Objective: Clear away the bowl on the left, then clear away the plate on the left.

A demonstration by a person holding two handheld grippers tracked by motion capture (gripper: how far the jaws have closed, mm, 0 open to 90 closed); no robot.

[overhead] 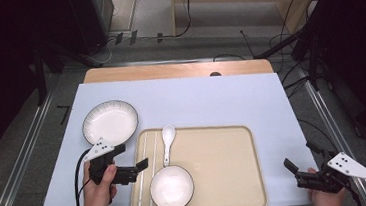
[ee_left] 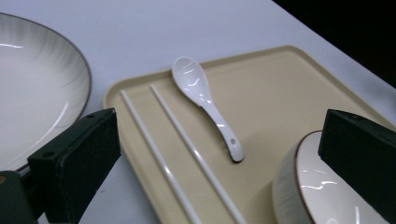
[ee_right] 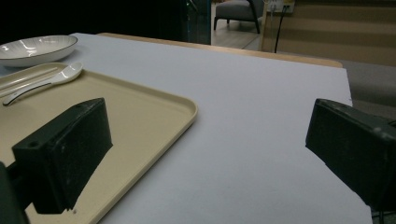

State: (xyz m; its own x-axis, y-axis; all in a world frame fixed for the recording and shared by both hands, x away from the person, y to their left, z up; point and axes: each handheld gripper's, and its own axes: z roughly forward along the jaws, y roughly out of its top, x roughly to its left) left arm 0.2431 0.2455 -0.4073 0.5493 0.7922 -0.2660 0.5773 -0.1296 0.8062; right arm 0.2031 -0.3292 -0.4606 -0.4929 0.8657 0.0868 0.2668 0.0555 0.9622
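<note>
A beige tray (overhead: 228, 179) lies at the table's near side. On its left part are a white spoon (overhead: 167, 142), a pair of white chopsticks (overhead: 147, 171) and a small white bowl (overhead: 172, 187). A white plate (overhead: 110, 122) rests on the table just beyond the tray's left corner. My left gripper (overhead: 135, 156) hovers at the tray's left edge, open and holding nothing. In the left gripper view its jaws frame the chopsticks (ee_left: 187, 144) and the spoon (ee_left: 205, 102), with the bowl (ee_left: 322, 186) by the right jaw. My right gripper (overhead: 301, 156) stands open over bare table right of the tray.
The white table cover (overhead: 206, 101) spans a wooden table, with free surface behind and to the right of the tray. In the right gripper view the tray's corner (ee_right: 140, 121) lies to the left. Cables and dark stands ring the table on the floor.
</note>
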